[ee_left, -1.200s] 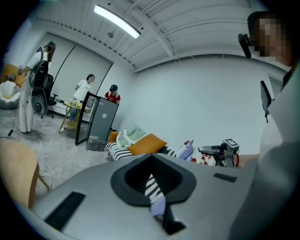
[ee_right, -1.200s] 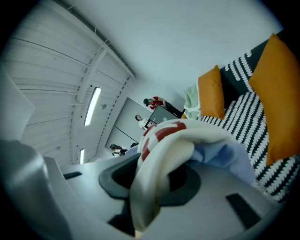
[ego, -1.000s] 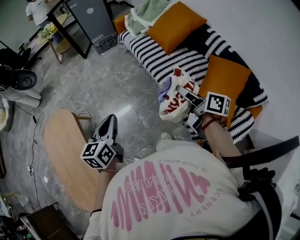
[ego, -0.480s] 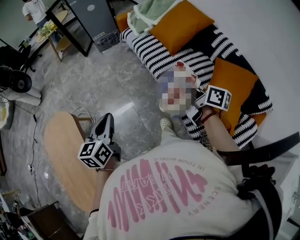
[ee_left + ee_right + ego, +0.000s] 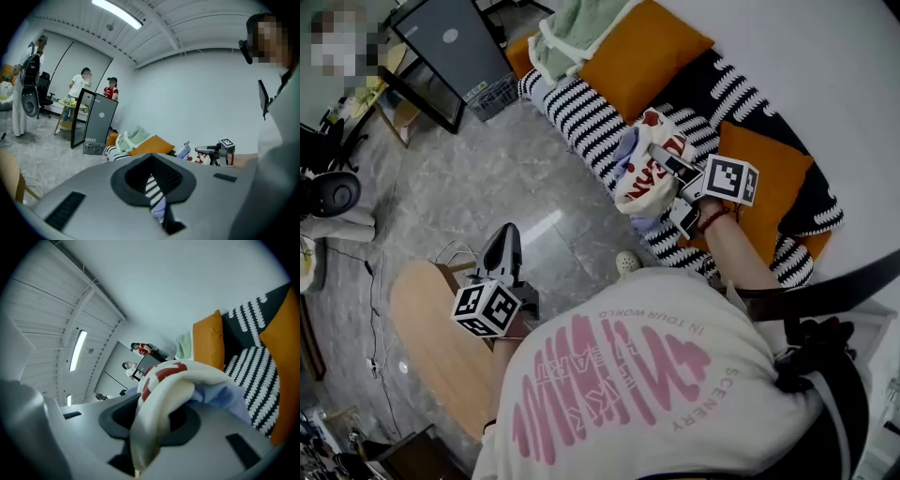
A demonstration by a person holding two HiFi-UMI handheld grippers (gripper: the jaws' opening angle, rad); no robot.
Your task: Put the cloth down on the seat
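Your right gripper (image 5: 664, 159) has its jaws clamped on the crumpled cream cloth with red print and a pale lavender fold (image 5: 645, 180). In the right gripper view the cream fabric bulges up out of the jaw opening and drapes over the front of the grey housing, with the lavender part spilling to the right. From the head view you hold the bundle over the front edge of the black-and-white striped sofa seat (image 5: 586, 105), between the two orange cushions; its lower folds hang in front of the stripes, and you cannot tell from here whether they touch the seat.

The large orange cushion (image 5: 639, 54) leans on the backrest further along the sofa, and the second orange cushion (image 5: 776, 183) lies just beside your right wrist. A pale green towel with white trim (image 5: 570, 26) is heaped at the far end of the sofa.

Your left gripper (image 5: 505, 239) is well apart from all this, out over the grey marbled floor (image 5: 478, 178) beside the oval wooden table (image 5: 431, 337). Its dark jaws are drawn together to a point, and the left gripper view shows only a thin slit between them, with the striped sofa visible through it and nothing gripped. A dark grey cabinet (image 5: 445, 52) stands beyond the sofa's end
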